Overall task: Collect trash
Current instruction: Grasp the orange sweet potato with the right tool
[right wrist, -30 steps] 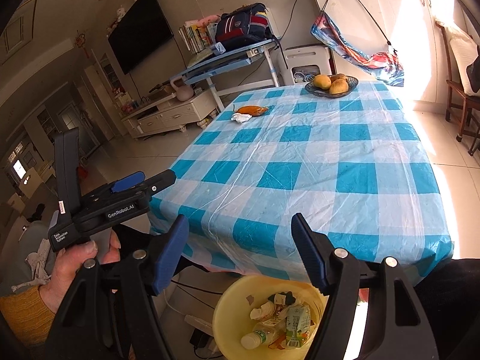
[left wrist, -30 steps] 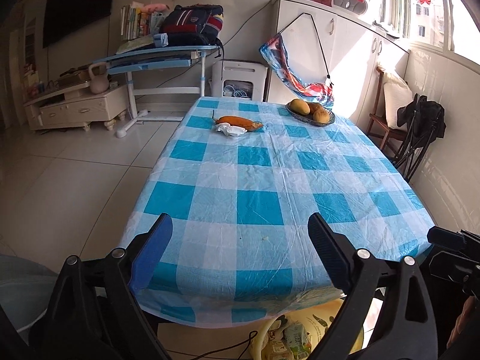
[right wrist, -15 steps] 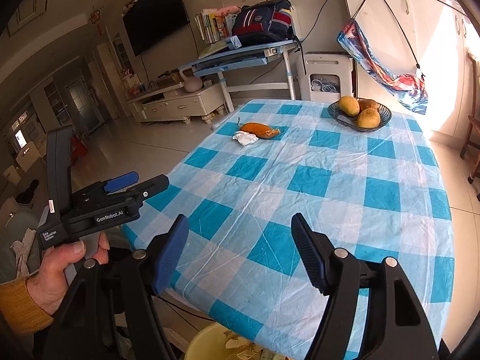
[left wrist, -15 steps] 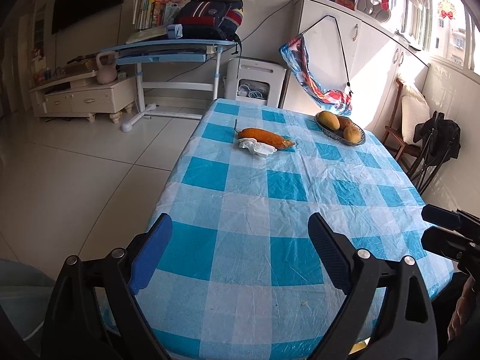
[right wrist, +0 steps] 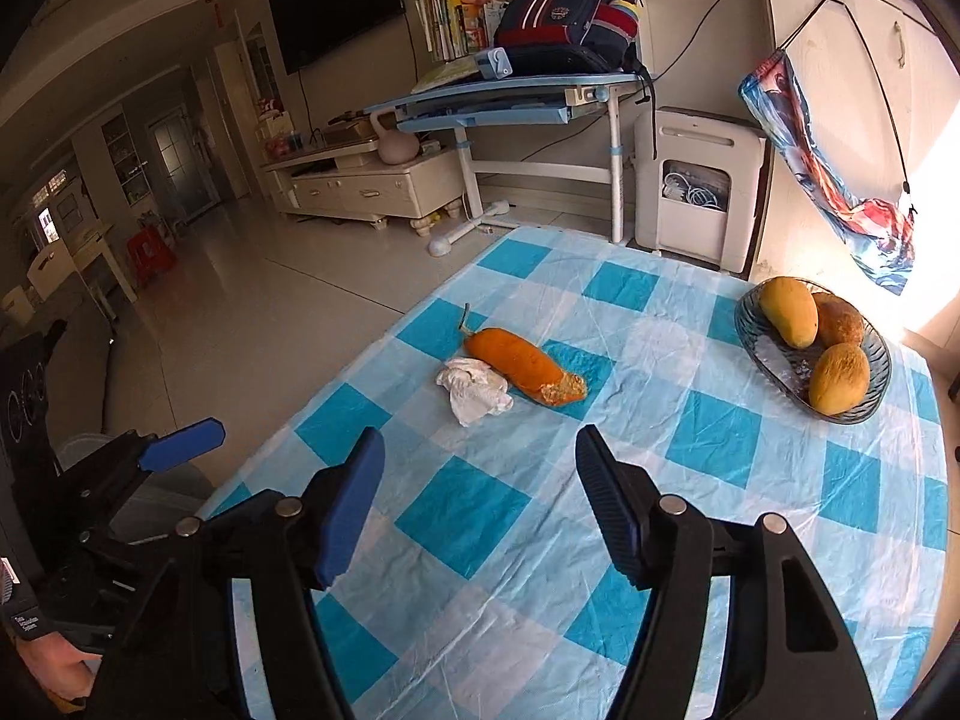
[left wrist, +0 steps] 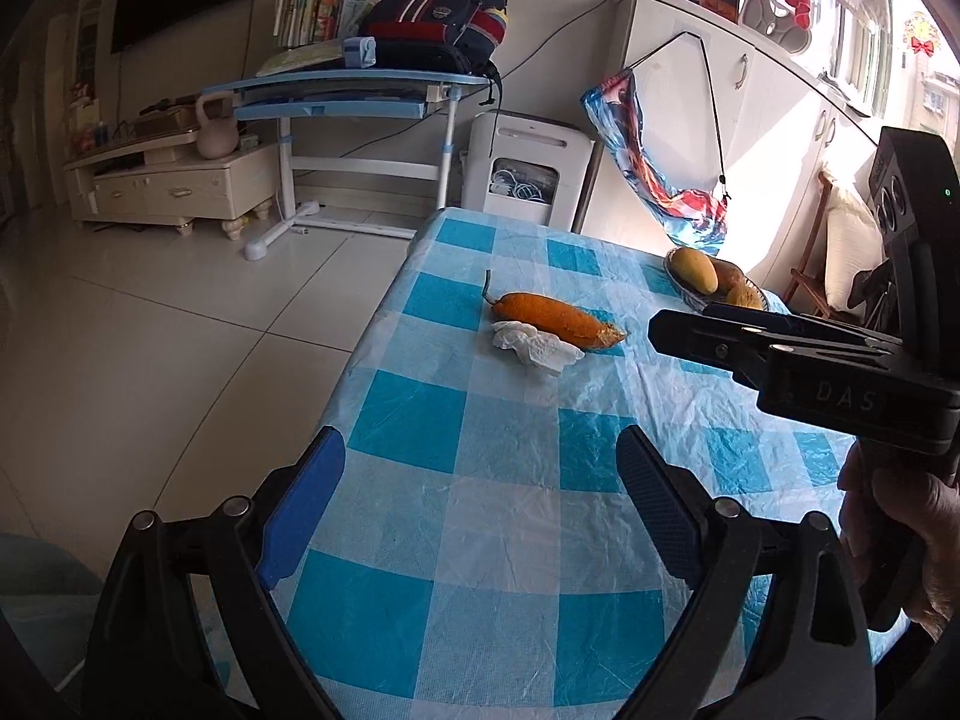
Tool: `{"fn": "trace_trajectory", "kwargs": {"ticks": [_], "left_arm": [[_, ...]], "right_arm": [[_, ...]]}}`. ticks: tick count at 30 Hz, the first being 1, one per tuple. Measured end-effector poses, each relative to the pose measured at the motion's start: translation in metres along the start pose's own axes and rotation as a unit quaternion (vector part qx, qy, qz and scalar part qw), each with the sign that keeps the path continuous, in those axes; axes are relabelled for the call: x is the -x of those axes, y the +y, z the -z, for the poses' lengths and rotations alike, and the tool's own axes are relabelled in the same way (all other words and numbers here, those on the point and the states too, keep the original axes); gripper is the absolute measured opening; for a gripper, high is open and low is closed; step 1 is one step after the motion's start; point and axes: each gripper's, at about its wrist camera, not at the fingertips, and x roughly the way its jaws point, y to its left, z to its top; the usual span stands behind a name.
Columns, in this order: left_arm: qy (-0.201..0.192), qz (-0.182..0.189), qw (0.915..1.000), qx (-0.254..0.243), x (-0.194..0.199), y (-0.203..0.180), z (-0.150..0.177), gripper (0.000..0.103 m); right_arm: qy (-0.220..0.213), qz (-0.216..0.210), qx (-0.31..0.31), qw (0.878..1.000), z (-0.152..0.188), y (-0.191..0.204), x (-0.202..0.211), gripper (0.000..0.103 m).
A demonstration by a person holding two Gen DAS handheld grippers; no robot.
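Observation:
A crumpled white tissue [left wrist: 534, 347] [right wrist: 474, 390] lies on the blue-and-white checked tablecloth [left wrist: 510, 516] [right wrist: 690, 480], touching an orange half-eaten vegetable piece [left wrist: 555, 319] [right wrist: 525, 365] with a stem. My left gripper [left wrist: 480, 498] is open and empty above the near part of the table. My right gripper [right wrist: 480, 486] is open and empty, closer to the tissue. The right gripper's body shows at the right of the left wrist view [left wrist: 810, 366]; the left gripper shows at the left of the right wrist view [right wrist: 150, 462].
A dark bowl of mangoes [right wrist: 816, 354] [left wrist: 714, 282] stands at the table's far right. Beyond the table are a blue desk [left wrist: 360, 96], a white appliance [left wrist: 528, 168], a TV cabinet [left wrist: 168, 186] and white cupboards [left wrist: 750, 120]. Tiled floor lies to the left.
Both grippers have moved forward over the table toward the tissue and orange piece. The yellow bin below the table edge has dropped out of view. Both stay open.

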Motion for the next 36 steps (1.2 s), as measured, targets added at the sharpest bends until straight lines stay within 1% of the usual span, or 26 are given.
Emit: {"fn": "trace_trajectory", "kwargs": {"ticks": [5,9,15,17,18,20,21,22,23,26,30,36], "left_arm": [[0.009,-0.004,0.9999,0.001,-0.023,0.002,-0.010,0.089],[0.016,-0.003,0.9999,0.005,-0.035,0.004,-0.014,0.089],[0.025,-0.002,0.9997,0.007,-0.045,0.005,-0.016,0.089],[0.027,-0.002,0.9996,0.008,-0.048,0.006,-0.017,0.089],[0.028,-0.002,0.9996,0.009,-0.050,0.006,-0.018,0.089],[0.029,-0.002,0.9995,0.012,-0.053,0.007,-0.022,0.089],[0.030,-0.002,0.9995,0.013,-0.056,0.006,-0.023,0.089],[0.031,-0.001,0.9994,0.014,-0.059,0.006,-0.026,0.089],[0.032,0.000,0.9994,0.015,-0.061,0.005,-0.028,0.089],[0.035,0.004,0.9993,0.012,-0.069,0.000,-0.033,0.089],[0.042,0.008,0.9990,0.009,-0.083,-0.011,-0.040,0.089],[0.046,0.003,0.9989,0.001,-0.098,-0.025,-0.046,0.089]], "right_arm": [[0.025,-0.003,0.008,1.000,-0.020,-0.010,-0.043,0.058],[0.042,-0.001,0.023,0.999,-0.025,-0.013,-0.064,0.057],[0.076,0.005,0.043,0.996,-0.031,-0.015,-0.091,0.051],[0.089,0.008,0.048,0.995,-0.030,-0.016,-0.100,0.044],[0.090,0.007,0.049,0.995,-0.029,-0.016,-0.101,0.043],[0.093,0.005,0.047,0.995,-0.029,-0.019,-0.101,0.035],[0.094,0.007,0.045,0.995,-0.028,-0.020,-0.099,0.032],[0.095,0.008,0.043,0.994,-0.027,-0.022,-0.097,0.025],[0.096,0.007,0.038,0.995,-0.025,-0.025,-0.093,0.023],[0.092,0.003,0.026,0.995,-0.014,-0.033,-0.072,0.022],[0.085,0.001,0.006,0.996,0.009,-0.046,-0.031,0.022],[0.100,0.017,-0.035,0.994,0.053,-0.068,0.028,0.022]]}}
